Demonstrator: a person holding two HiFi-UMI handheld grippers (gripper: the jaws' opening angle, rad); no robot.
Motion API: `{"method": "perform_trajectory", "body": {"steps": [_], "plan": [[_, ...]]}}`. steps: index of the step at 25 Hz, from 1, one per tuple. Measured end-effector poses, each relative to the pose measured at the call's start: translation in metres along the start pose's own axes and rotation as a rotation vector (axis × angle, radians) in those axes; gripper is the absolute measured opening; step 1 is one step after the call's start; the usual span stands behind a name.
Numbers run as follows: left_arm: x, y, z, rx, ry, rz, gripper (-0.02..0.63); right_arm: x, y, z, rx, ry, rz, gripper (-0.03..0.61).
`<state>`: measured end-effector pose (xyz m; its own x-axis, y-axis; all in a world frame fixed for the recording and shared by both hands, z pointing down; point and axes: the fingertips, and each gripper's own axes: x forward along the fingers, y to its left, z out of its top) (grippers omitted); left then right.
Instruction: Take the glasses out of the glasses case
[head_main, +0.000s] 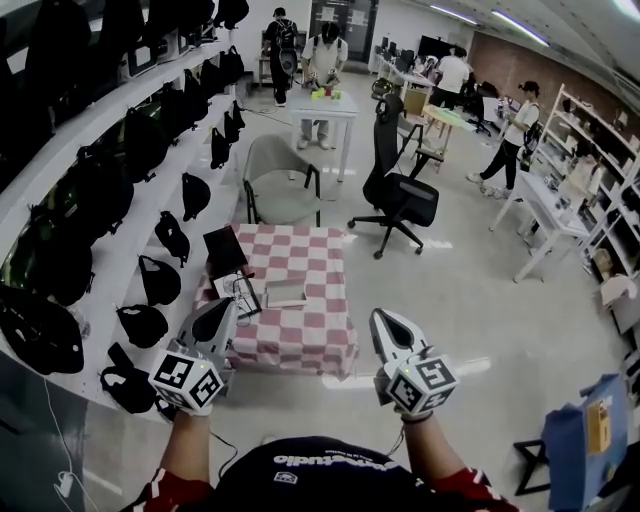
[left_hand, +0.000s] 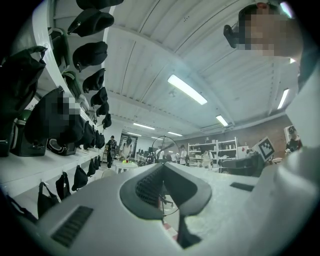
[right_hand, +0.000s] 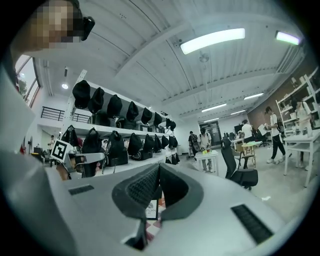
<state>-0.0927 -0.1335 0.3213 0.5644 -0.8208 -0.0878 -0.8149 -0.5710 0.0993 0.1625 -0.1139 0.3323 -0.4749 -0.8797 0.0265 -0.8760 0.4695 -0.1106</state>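
Both grippers are up at the near edge of the table (head_main: 300, 345). The left gripper (head_main: 226, 308) is pressed together on what looks like a thin wire frame, so I'd say it's pinching the glasses (left_hand: 163, 150) just over the near left corner. The right gripper (head_main: 386, 320) is closed on nothing.

My read is that the glasses are out and this is the last step. Next move is setting them down gently, since that frame looks like it would bend easily.

Count: two grippers, one pair of glasses, one pale glasses case (head_main: 286, 292) mid-table, and one black panel (head_main: 225, 250) propped at the far left corner.
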Motion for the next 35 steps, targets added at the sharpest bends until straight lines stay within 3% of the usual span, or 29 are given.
{"method": "perform_trajectory", "body": {"steps": [35], "plan": [[0.0058,-0.0047,0.0048,-0.008,-0.012,-0.020,0.011,0.0042,0.0047,0.0033,-0.036,0.010,-0.006,0.000]]}}
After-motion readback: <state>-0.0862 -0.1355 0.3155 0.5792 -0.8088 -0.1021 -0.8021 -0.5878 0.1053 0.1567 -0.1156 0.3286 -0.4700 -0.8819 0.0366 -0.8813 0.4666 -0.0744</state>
